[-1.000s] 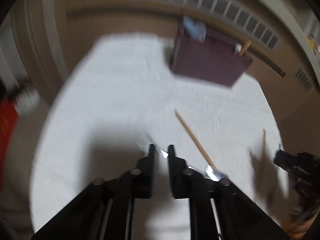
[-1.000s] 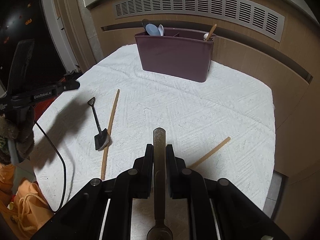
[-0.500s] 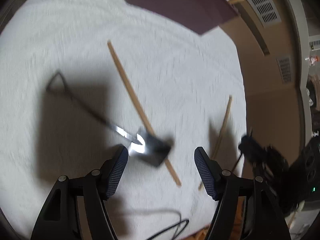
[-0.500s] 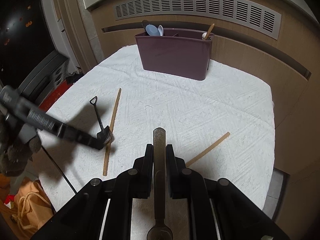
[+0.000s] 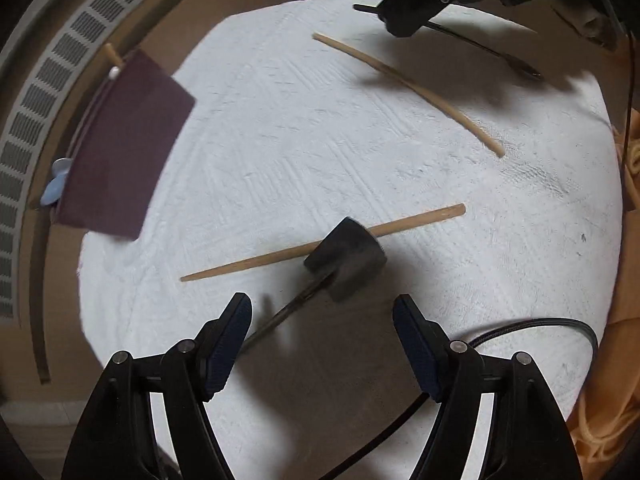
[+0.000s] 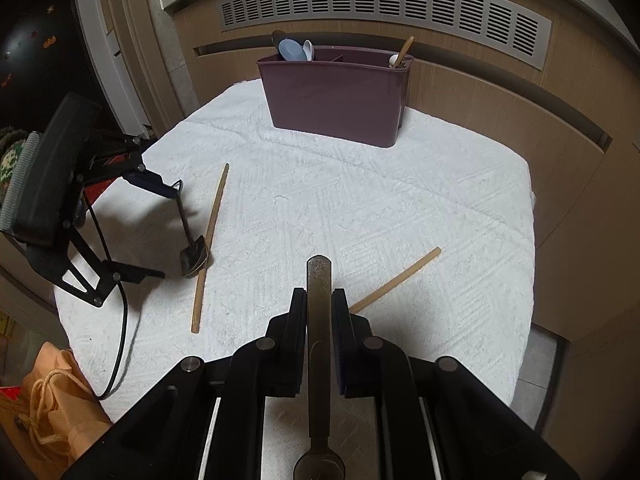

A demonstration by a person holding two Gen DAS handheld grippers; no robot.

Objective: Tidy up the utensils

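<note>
Left wrist view. We look down on the table, covered by a white textured cloth. The left hand-held gripper is released and its jaws are opening; the handle of the small black shovel-shaped spoon runs up between them, but the pads do not press on it. Its blade lies on 1 wooden chopstick. A 2nd chopstick lies well apart, near the far edge. The maroon caddy sits at the left edge of the picture, with a blue spoon and a wooden handle poking out. The right hand-held gripper shows at top, clenched on a dark metal utensil. Readable writing: "DAS" on that gripper's body, nothing else.

Right wrist view. The right hand-held gripper grasps a flat metal spoon by the handle, bowl toward the camera, above the near part of the table. The caddy stands at the back, already holding a few spoons on the left and a wooden piece on the right. An orange drawstring bag sits beside the table. No legible labels here.

Our judgement: partly done. At least 4 pieces remain outside the caddy: the held spoon, the shovel spoon, 2 chopsticks.
</note>
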